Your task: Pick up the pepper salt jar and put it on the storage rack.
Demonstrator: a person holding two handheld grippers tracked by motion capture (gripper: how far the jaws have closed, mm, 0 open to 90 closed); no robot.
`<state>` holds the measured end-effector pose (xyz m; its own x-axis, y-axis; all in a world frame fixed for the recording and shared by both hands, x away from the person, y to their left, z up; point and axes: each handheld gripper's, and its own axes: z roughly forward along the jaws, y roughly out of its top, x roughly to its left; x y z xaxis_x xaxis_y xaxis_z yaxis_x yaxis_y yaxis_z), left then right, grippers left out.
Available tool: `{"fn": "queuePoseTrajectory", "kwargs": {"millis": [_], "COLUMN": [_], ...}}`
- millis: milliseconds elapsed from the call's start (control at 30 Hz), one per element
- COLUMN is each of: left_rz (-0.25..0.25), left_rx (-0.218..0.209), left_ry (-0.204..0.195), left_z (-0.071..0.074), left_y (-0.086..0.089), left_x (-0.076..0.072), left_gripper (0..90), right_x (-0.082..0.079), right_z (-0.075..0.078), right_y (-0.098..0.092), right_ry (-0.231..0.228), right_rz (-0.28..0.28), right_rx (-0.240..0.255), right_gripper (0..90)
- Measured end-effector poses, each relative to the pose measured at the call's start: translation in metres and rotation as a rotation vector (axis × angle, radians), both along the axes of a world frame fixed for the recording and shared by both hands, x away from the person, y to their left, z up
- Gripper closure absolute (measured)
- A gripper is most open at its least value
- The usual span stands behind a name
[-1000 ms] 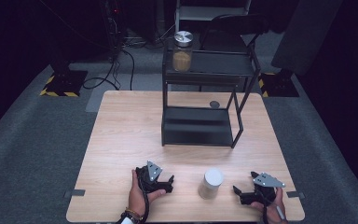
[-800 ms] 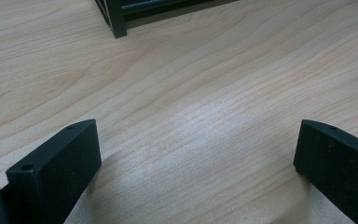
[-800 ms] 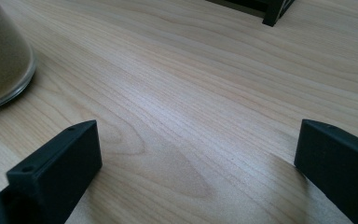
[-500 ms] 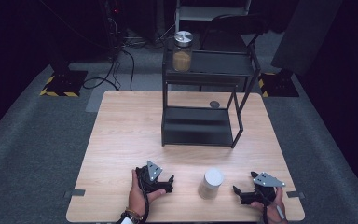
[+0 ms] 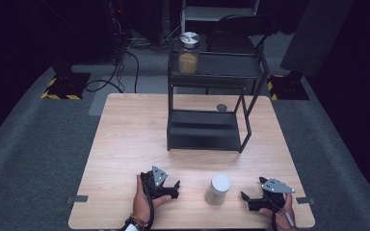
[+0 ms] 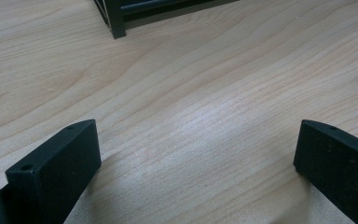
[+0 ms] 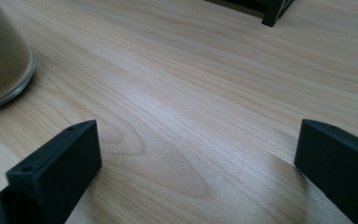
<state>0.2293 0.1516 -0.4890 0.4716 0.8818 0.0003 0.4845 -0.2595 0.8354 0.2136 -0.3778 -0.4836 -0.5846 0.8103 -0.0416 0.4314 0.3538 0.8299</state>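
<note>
A glass jar with a white lid (image 5: 218, 189) stands near the table's front edge, between my two grippers; its base with brownish contents (image 7: 2, 60) sits at the upper left of the right gripper view. My left gripper (image 5: 172, 188) rests on the table to the jar's left, open, with bare wood between its jaws (image 6: 196, 154). To the jar's right lies my right gripper (image 5: 246, 202), also open and holding nothing (image 7: 198, 154). A second jar with a metal lid (image 5: 189, 52) stands on the top shelf of a black two-tier rack (image 5: 207, 130).
The rack stands at the table's back middle; one of its feet (image 6: 116, 30) is ahead of the left gripper, another (image 7: 272, 18) ahead of the right. A small dark disc (image 5: 221, 107) lies behind the rack. Cables run on the floor beyond the wooden table (image 5: 125, 144).
</note>
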Motion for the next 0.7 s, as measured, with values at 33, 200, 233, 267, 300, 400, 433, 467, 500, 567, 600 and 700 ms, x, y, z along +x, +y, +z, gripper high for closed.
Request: {"fn": "queuePoseTrajectory", "kwargs": {"millis": [33,200,233,267,300,400,433,467,500,567,600,700], "left_rz": [0.0,0.0,0.0,0.0,0.0,0.0,0.0,0.0,0.0,0.0,0.0,0.0], "left_rx": [0.0,0.0,-0.001,-0.001,-0.001,0.0,-0.001,0.0,0.0,0.0,0.0,-0.001], "left_ry": [0.0,0.0,0.0,0.0,0.0,0.0,0.0,0.0,0.0,0.0,0.0,0.0], "left_z": [0.0,0.0,0.0,0.0,0.0,0.0,0.0,0.0,0.0,0.0,0.0,0.0], "left_y": [0.0,0.0,0.0,0.0,0.0,0.0,0.0,0.0,0.0,0.0,0.0,0.0], "left_x": [0.0,0.0,0.0,0.0,0.0,0.0,0.0,0.0,0.0,0.0,0.0,0.0], "left_gripper": [0.3,0.2,0.2,0.3,0.2,0.2,0.3,0.2,0.3,0.2,0.3,0.2], "right_x": [0.0,-0.001,-0.001,-0.001,0.0,0.002,0.003,0.003,0.002,0.001,0.0,0.001], "right_z": [0.0,0.0,0.0,0.0,0.0,0.001,0.002,0.002,0.003,0.002,0.005,0.013], "right_y": [0.0,0.001,0.001,0.0,0.0,-0.003,-0.004,-0.005,-0.007,-0.012,-0.012,-0.013], "right_ry": [-0.001,-0.003,-0.003,-0.002,0.002,0.018,0.021,0.023,0.02,0.02,0.009,-0.005], "right_rz": [0.0,-0.002,-0.002,-0.002,-0.003,0.015,0.021,0.032,0.037,0.048,0.065,0.113], "right_rx": [0.0,-0.002,-0.002,-0.001,0.001,0.009,0.009,0.01,0.016,0.067,0.081,0.108], "right_gripper": [0.2,0.2,0.2,0.2,0.2,0.2,0.6,1.1,1.1,1.4,1.4,1.4]}}
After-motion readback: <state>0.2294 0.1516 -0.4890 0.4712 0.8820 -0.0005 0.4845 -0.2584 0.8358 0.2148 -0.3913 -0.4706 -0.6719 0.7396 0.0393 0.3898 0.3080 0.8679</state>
